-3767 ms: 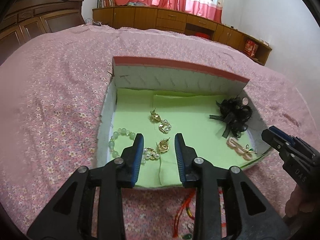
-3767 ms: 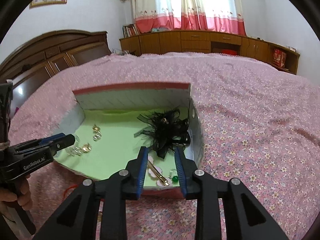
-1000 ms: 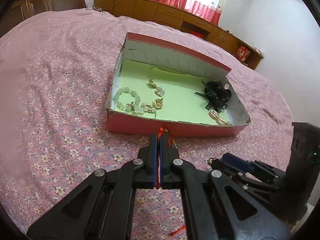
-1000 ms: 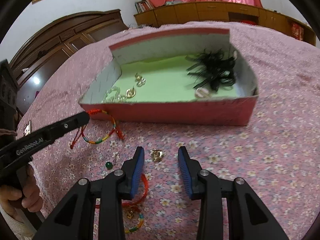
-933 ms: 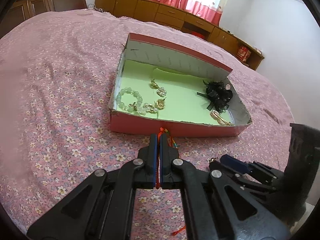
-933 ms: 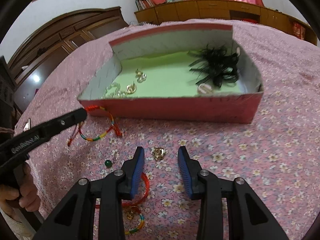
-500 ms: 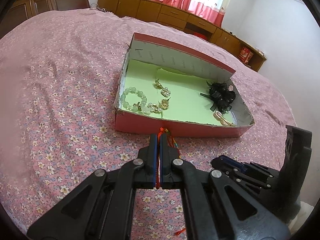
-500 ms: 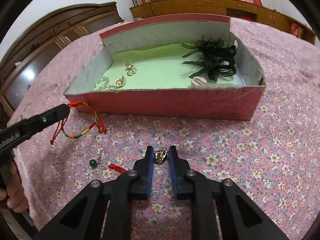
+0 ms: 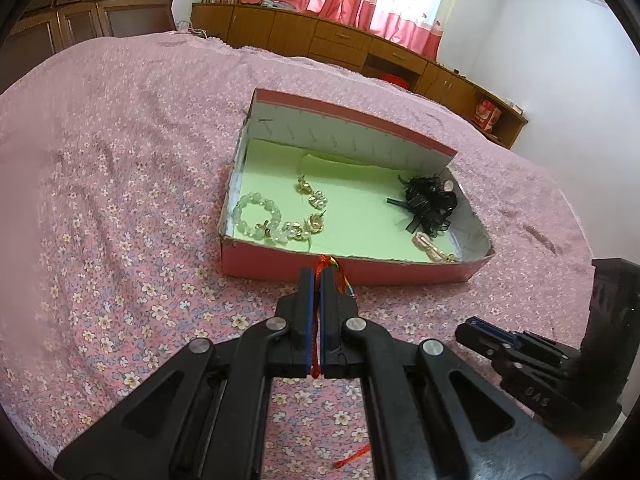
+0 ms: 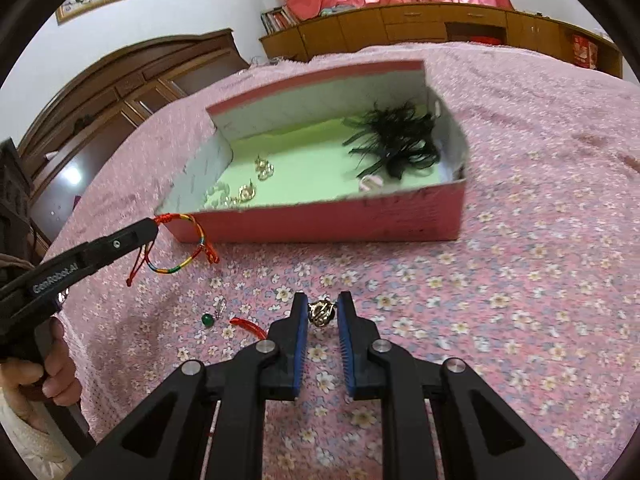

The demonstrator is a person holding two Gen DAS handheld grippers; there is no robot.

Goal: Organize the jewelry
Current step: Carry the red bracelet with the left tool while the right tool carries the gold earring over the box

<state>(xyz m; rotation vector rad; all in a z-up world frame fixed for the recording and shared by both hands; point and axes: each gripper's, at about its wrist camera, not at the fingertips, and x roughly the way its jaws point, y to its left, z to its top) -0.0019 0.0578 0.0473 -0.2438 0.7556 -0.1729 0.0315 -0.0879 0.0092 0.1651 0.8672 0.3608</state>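
A pink box [image 9: 360, 276] with a green lining lies on the bed and holds a pale bead bracelet [image 9: 256, 216], gold pearl earrings [image 9: 312, 198], a black hair bow [image 9: 430, 204] and a pink clip [image 9: 428, 245]. My left gripper [image 9: 316, 278] is shut on a red and rainbow cord bracelet [image 10: 176, 250], which dangles just before the box's near left corner. My right gripper [image 10: 322, 302] is shut on a small gold earring [image 10: 321, 313], close above the bedspread in front of the box [image 10: 340, 220].
A green bead earring [image 10: 208, 320] and a red cord [image 10: 248, 326] lie on the floral pink bedspread [image 9: 120, 184], left of my right gripper. A hand [image 10: 56, 372] holds the left tool. Wooden cabinets [image 9: 340, 44] line the far wall.
My right gripper's jaws have come together on the gold earring that lay between them on the bedspread. The left gripper has stayed shut on the cord bracelet, hardly moving.
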